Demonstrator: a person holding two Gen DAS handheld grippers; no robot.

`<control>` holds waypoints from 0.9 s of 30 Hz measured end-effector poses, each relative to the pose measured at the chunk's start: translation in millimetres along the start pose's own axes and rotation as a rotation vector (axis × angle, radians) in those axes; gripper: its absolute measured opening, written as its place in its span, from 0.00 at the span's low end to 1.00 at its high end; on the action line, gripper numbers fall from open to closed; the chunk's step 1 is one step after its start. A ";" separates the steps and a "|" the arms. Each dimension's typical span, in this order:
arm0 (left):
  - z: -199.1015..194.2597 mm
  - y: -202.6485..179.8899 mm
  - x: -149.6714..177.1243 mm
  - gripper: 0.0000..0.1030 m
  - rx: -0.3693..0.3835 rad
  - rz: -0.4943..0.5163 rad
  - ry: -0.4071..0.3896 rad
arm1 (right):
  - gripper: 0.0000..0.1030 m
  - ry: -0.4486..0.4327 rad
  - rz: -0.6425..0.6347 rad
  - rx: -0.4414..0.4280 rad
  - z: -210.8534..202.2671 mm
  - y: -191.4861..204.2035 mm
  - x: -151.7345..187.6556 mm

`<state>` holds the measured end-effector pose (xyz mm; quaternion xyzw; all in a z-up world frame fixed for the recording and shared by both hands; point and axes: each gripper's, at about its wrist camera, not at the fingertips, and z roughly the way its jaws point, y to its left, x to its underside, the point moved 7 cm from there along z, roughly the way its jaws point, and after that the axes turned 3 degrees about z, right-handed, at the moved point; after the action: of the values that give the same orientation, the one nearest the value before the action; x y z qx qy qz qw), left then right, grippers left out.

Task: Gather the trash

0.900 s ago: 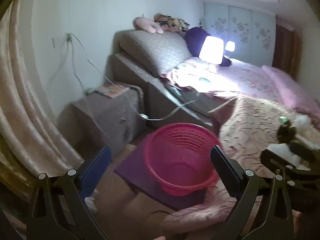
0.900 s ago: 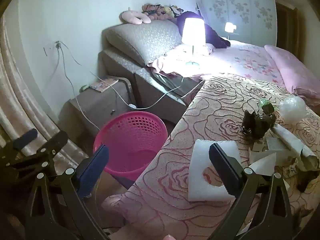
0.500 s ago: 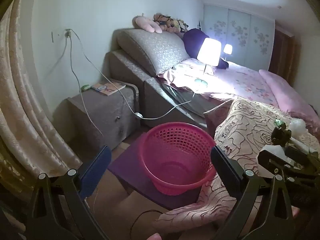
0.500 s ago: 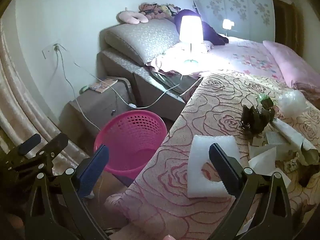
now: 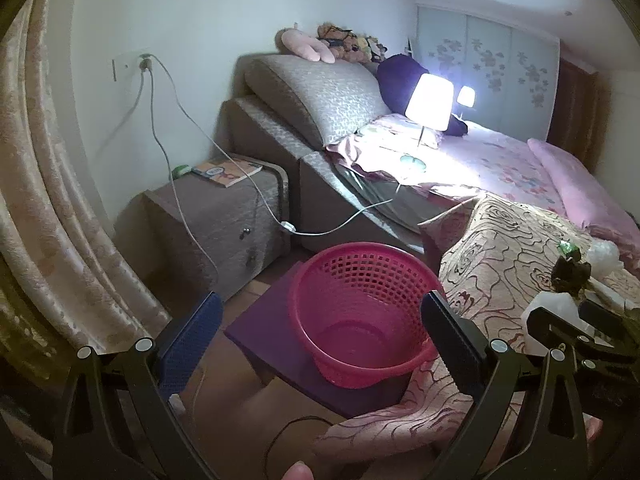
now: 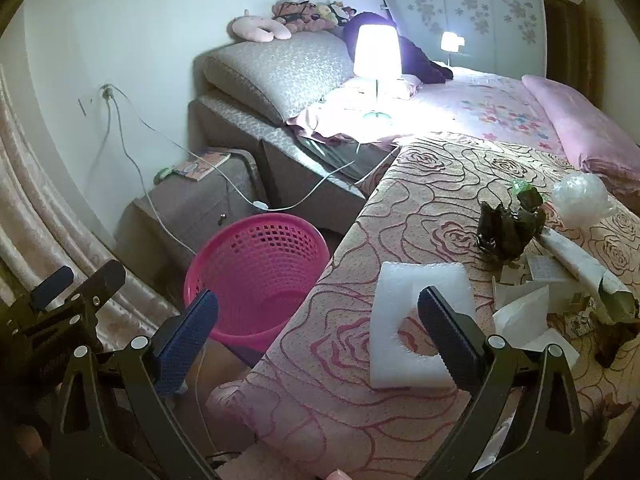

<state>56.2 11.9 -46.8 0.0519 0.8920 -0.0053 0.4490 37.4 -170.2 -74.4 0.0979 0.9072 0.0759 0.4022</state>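
Foam sheet [image 6: 416, 312] beside dark, perhaps plastic, scraps [image 6: 508, 232]; pink basket [image 6: 256, 276] alongside, both hand-held grippers released

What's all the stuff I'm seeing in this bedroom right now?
basket: one, pink, empty, on floor beside bed
foam sheet: one, white, on rose bedspread
dark wrapper: one, crumpled, on bedspread
bubble wrap: one clear wad, by pink pillow
paper scraps: several, white, right of foam
lamp: one, lit, on bed
nightstand: one, grey, with book
left gripper: open, above basket
right gripper: open, near foam
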 end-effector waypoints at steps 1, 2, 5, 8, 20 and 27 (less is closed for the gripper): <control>0.2 0.7 0.2 0.93 -0.001 -0.001 0.001 | 0.94 0.000 0.000 0.000 0.0 0.0 0.1; 0.4 0.7 0.0 0.93 -0.002 -0.002 0.002 | 0.94 -0.001 -0.001 0.000 0.0 -0.1 0.1; 0.6 0.2 0.0 0.93 -0.004 0.000 0.004 | 0.94 -0.004 -0.001 -0.002 -0.4 -0.1 0.2; 0.9 0.5 0.5 0.93 -0.005 -0.001 0.007 | 0.94 -0.009 -0.005 0.000 -2.0 0.6 -0.2; 3.9 1.6 2.6 0.93 -0.014 -0.001 0.022 | 0.94 -0.008 -0.008 -0.003 -3.1 1.5 -0.1; 4.5 2.1 4.0 0.93 -0.016 -0.003 0.025 | 0.94 -0.007 -0.010 -0.007 -3.7 2.7 1.5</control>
<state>57.6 14.1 -52.7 0.0470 0.8977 0.0019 0.4382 34.0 -167.4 -72.4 0.0921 0.9059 0.0765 0.4062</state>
